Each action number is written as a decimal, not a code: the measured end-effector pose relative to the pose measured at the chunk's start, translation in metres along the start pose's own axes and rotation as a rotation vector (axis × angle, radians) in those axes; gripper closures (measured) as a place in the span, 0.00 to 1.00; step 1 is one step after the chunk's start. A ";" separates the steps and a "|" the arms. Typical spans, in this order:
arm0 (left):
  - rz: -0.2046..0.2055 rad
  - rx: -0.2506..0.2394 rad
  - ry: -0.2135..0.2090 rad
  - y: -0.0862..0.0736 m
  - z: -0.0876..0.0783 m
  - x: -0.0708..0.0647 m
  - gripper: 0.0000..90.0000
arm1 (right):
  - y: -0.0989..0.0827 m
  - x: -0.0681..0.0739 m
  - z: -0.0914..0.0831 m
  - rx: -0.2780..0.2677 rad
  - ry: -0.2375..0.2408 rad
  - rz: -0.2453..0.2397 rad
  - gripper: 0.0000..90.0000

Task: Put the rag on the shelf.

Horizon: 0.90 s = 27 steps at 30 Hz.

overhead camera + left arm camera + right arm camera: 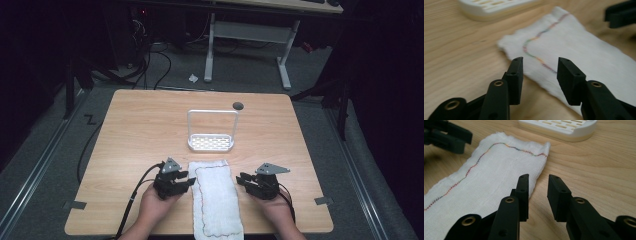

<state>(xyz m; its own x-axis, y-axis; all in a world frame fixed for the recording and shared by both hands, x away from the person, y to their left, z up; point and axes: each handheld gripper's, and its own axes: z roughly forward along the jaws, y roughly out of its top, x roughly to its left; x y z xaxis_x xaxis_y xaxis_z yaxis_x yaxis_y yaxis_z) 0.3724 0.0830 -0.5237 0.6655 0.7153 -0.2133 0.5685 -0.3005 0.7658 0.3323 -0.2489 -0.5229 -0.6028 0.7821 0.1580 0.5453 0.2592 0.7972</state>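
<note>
White stitched cloth [216, 200] lies flat; left gripper [186, 181] held at its 9 o'clock, right gripper [243, 179] at 3, both pointed inward, jaws parted, nothing gripped; no writing legible

The left gripper [186, 179] and right gripper [243, 179] are both black, each topped by a grey three-cornered plate and trailing a black cable. Their fingers [516, 72] are flat, squared black blocks with small screw holes along the edges, hinged on arms that carry brass-coloured rivets. The person's hands and forearms are bare, with no sleeves visible.
</note>
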 end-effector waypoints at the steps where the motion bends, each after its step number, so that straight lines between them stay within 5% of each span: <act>1: -0.026 -0.008 0.006 0.003 0.004 0.006 0.60 | 0.000 0.001 0.001 -0.002 0.000 -0.011 0.77; 3: -0.033 0.016 0.030 0.010 0.013 0.014 0.58 | 0.000 0.003 0.003 0.004 -0.002 -0.023 0.74; 6: -0.070 0.018 0.011 0.018 0.023 0.020 0.57 | -0.001 0.005 0.006 0.003 -0.010 -0.052 0.65; 15: -0.073 0.046 0.012 0.020 0.036 0.011 0.66 | 0.000 -0.001 0.011 -0.017 -0.040 -0.054 0.55; 20: -0.024 0.028 0.033 0.015 0.036 0.005 0.75 | 0.012 -0.005 0.020 0.009 -0.078 -0.056 0.53; 23: -0.016 0.019 0.028 0.013 0.036 0.005 0.79 | 0.025 -0.013 0.025 0.000 -0.060 -0.002 0.51; 27: 0.012 0.002 0.034 0.011 0.037 0.002 0.84 | 0.038 -0.015 0.042 0.026 -0.052 -0.011 0.51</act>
<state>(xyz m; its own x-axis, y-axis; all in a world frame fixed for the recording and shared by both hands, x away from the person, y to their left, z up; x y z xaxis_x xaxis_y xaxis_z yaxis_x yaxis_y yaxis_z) 0.3981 0.0582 -0.5386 0.6552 0.7328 -0.1836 0.5617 -0.3100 0.7671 0.3866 -0.2269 -0.5196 -0.5781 0.8074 0.1178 0.5537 0.2821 0.7834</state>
